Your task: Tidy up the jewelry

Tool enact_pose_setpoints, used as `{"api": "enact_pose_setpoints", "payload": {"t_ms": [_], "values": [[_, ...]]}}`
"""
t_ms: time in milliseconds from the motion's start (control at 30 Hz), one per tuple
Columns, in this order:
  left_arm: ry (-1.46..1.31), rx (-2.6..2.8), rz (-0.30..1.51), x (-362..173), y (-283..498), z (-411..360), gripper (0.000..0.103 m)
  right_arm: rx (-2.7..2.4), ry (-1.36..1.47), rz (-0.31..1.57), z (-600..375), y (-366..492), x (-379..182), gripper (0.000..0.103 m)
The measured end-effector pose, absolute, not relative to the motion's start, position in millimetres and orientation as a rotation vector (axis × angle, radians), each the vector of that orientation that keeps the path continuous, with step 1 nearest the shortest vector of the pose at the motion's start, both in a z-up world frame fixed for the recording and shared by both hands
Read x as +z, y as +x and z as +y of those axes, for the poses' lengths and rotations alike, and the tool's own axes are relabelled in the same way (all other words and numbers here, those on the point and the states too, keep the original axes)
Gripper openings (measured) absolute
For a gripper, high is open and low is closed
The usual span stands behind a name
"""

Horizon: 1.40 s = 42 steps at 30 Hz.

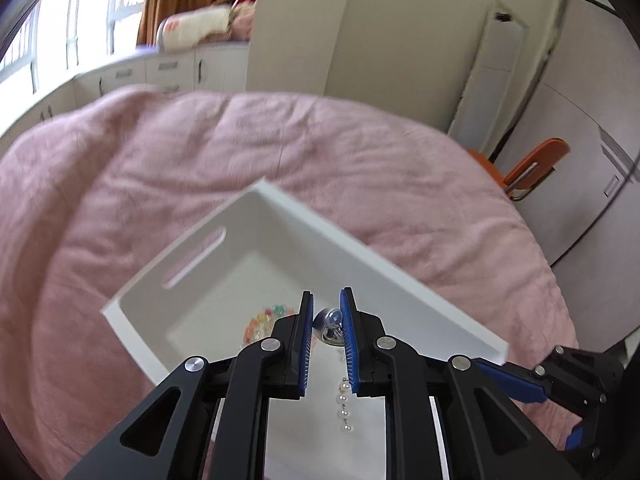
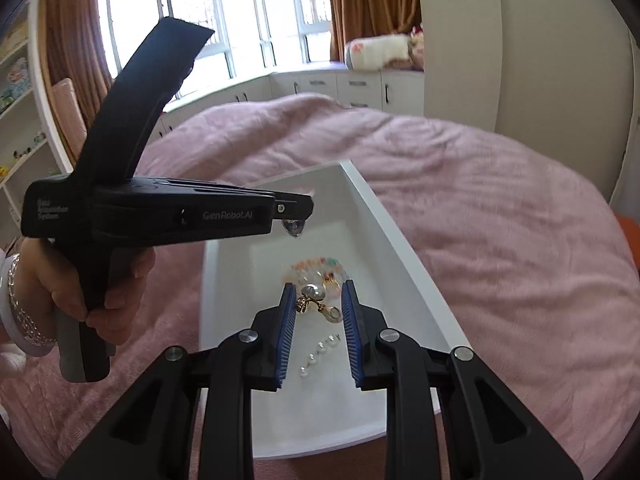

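A white tray (image 1: pixel 280 208) (image 2: pixel 224 280) lies on the pink bedspread. My left gripper (image 1: pixel 326 308) is shut on a clear crystal jewel (image 1: pixel 329 320) and holds it above the tray; from the right wrist view the jewel (image 2: pixel 293 228) hangs below the left gripper's tip (image 2: pixel 298 205). In the tray lie a colourful bead bracelet (image 2: pixel 320 268) (image 1: pixel 266 318), a gold and pearl piece (image 2: pixel 314 300) and a short pearl string (image 2: pixel 320 354) (image 1: pixel 344 408). My right gripper (image 2: pixel 316 294) is open and empty, low over the tray, with the gold piece between its fingers.
The pink bedspread (image 2: pixel 500 208) surrounds the tray. White cabinets (image 2: pixel 360 88) and windows stand behind the bed. An orange chair (image 1: pixel 532 164) stands at the right. A shelf unit (image 2: pixel 16 112) stands at the left.
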State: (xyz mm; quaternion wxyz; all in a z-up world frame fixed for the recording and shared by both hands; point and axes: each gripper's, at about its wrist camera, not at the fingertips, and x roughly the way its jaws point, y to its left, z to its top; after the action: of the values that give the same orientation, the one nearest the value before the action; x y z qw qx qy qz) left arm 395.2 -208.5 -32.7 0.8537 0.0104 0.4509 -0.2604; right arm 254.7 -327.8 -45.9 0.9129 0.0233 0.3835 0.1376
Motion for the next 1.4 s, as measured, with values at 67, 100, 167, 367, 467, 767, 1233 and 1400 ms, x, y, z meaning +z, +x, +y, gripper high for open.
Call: {"api": "enact_pose_setpoints", "payload": {"t_ms": [67, 100, 167, 367, 467, 767, 1233, 1400], "values": [[-0.009, -0.541, 1.014, -52, 408, -207, 0.019, 0.28, 0.05, 0.822, -329, 262, -57, 0.024], [-0.029, -0.547, 1.034, -60, 413, -206, 0.019, 0.278, 0.049, 0.833, -329, 264, -61, 0.024], [-0.031, -0.544, 1.047, -70, 418, -203, 0.019, 0.272, 0.048, 0.854, -328, 268, -69, 0.024], [-0.007, -0.53, 1.073, -91, 426, -201, 0.019, 0.264, 0.041, 0.89, -323, 278, -84, 0.024], [0.018, -0.535, 1.07, -96, 426, -204, 0.02, 0.259, 0.027, 0.9, -319, 278, -86, 0.025], [0.04, -0.518, 0.99, -81, 413, -200, 0.055, 0.209, -0.01, 0.845, -314, 269, -74, 0.048], [0.106, -0.413, 0.737, 4, 328, -149, 0.092, 0.145, -0.098, 0.665, -306, 210, -11, 0.09], [0.11, -0.382, 0.671, 34, 284, -131, 0.094, 0.139, -0.081, 0.602, -301, 176, 16, 0.098]]}}
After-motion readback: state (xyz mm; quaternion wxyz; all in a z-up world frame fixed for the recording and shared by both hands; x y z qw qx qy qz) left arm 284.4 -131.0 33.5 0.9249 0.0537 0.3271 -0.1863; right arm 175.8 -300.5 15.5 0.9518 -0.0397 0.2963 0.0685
